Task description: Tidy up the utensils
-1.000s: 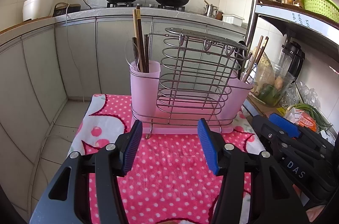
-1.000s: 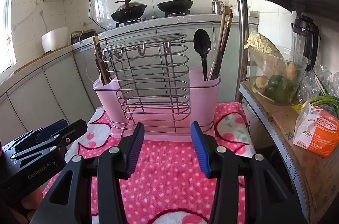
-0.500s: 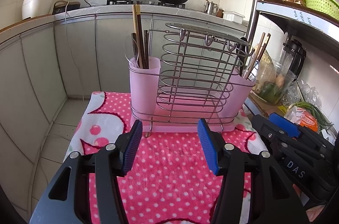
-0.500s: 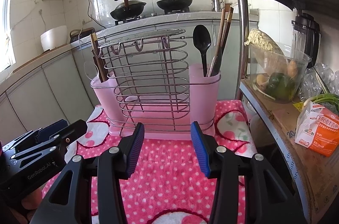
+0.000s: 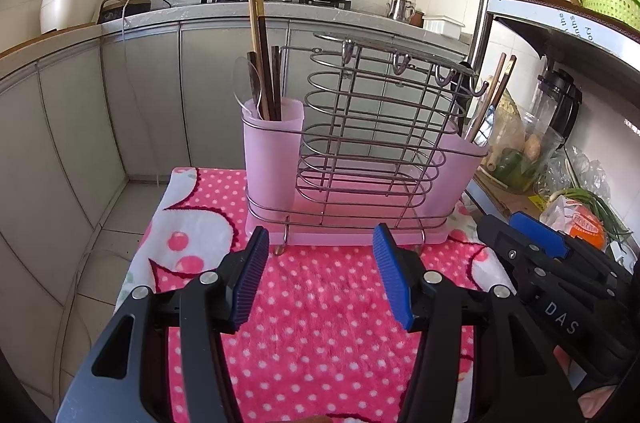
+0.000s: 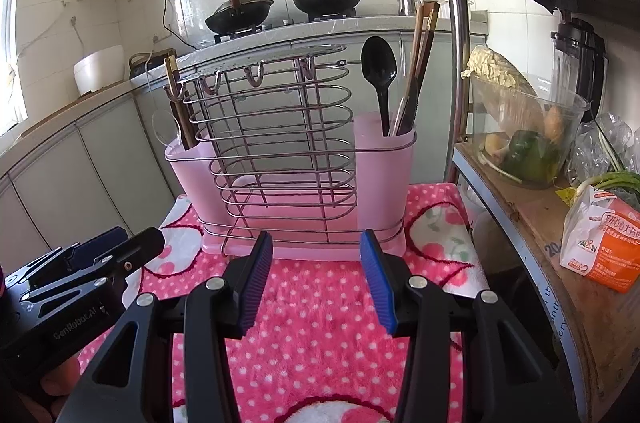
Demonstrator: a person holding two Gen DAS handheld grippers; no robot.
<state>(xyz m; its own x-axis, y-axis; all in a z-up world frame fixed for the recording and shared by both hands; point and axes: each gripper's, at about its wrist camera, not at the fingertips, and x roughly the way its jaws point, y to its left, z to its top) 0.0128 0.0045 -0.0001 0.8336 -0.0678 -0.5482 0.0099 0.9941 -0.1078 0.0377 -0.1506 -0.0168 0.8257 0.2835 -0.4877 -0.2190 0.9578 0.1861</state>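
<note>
Right wrist view alone shows the black spoon (image 6: 379, 71) standing with chopsticks (image 6: 420, 63) in the right pink cup (image 6: 384, 179) of the wire utensil rack (image 6: 276, 151). The left wrist view gives a clearer look at the left pink cup (image 5: 272, 151), where dark chopsticks (image 5: 262, 63) and a clear spoon (image 5: 242, 83) stand. The left gripper (image 5: 320, 275) and right gripper (image 6: 316, 279) both gape with nothing between the blue pads, short of the rack. A pink polka-dot cloth (image 5: 320, 323) covers the table; two woks (image 6: 240, 11) sit on the stove behind, and a shelf (image 6: 532, 223) stands to the right.
</note>
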